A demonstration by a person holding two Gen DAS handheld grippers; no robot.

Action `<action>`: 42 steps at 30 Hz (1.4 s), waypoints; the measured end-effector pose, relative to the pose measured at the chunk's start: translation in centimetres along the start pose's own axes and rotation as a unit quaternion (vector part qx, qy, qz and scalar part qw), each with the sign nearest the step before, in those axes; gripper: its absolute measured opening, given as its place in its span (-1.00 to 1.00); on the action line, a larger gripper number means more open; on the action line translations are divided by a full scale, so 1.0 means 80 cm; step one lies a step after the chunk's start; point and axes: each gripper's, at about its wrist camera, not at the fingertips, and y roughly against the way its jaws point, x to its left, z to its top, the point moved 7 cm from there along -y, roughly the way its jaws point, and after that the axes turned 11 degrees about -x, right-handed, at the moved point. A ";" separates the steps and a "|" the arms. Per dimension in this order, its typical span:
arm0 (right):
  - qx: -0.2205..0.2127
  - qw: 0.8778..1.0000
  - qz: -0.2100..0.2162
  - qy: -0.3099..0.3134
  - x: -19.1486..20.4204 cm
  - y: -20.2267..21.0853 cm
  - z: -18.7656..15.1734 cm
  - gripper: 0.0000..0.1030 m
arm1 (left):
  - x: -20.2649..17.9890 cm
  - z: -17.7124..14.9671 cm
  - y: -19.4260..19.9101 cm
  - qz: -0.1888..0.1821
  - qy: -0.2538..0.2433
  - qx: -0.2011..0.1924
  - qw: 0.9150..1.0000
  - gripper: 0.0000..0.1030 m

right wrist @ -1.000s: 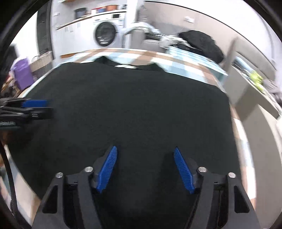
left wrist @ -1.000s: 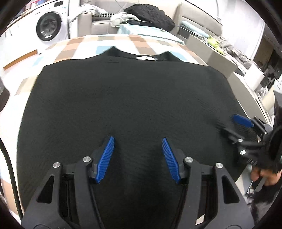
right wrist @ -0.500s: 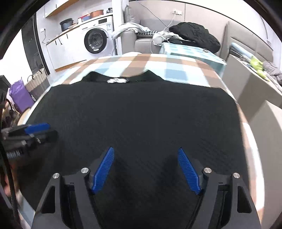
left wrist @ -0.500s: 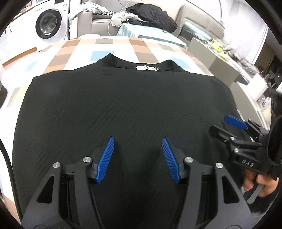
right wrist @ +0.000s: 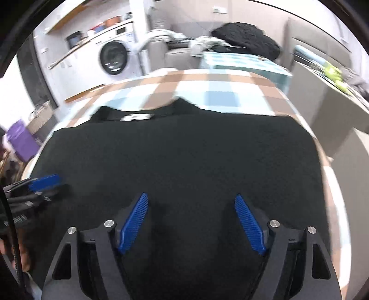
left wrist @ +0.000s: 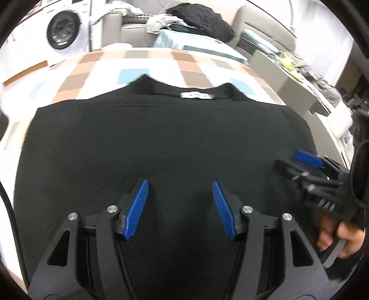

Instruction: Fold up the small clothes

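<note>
A black knit top (left wrist: 161,143) lies flat on the checked table, its collar with a white label (left wrist: 196,95) at the far edge. My left gripper (left wrist: 180,207) is open and empty, low over the top's near part. My right gripper (right wrist: 191,221) is open and empty over the top (right wrist: 184,157) near its right side. The right gripper shows in the left wrist view (left wrist: 306,166), held by a hand. The left gripper shows in the right wrist view (right wrist: 39,187) at the left edge.
The checked tablecloth (left wrist: 138,62) shows beyond the collar. A washing machine (left wrist: 62,30) stands at the back left. A sofa with a dark garment (left wrist: 203,18) is behind the table. A grey counter (left wrist: 288,76) is at the right, and a purple bin (right wrist: 20,140) at the left.
Both grippers have pulled back toward the near edge, so more tablecloth shows beyond the collar. Both stay open and empty.
</note>
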 end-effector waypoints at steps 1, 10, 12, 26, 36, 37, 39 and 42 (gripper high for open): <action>-0.002 1.000 0.010 0.008 0.010 -0.004 0.002 0.56 | -0.007 0.001 -0.005 -0.005 -0.006 0.001 1.000 0.17; 0.009 0.999 -0.046 0.004 -0.038 -0.028 0.009 0.59 | 0.023 0.005 -0.004 0.037 -0.005 -0.005 0.999 0.19; -0.002 0.994 -0.103 0.031 -0.058 -0.018 0.011 0.59 | 0.039 0.003 0.004 0.050 0.008 -0.007 0.999 0.19; -0.002 0.997 -0.035 0.076 0.009 0.026 -0.024 0.59 | 0.019 -0.048 0.048 0.055 -0.028 -0.007 0.998 0.19; 0.007 0.996 -0.009 0.085 0.030 0.063 -0.075 0.59 | 0.013 -0.099 0.100 0.062 -0.026 -0.009 0.998 0.20; 0.005 0.995 -0.015 0.094 0.030 0.070 -0.084 0.59 | 0.014 -0.106 0.107 0.063 -0.025 -0.011 0.998 0.20; -0.002 0.997 -0.026 0.075 0.016 0.083 -0.094 0.59 | 0.021 -0.116 0.123 0.062 -0.005 -0.019 0.998 0.20; -0.003 0.998 -0.044 0.037 -0.015 0.100 -0.107 0.59 | 0.027 -0.134 0.151 0.050 0.028 -0.035 0.998 0.20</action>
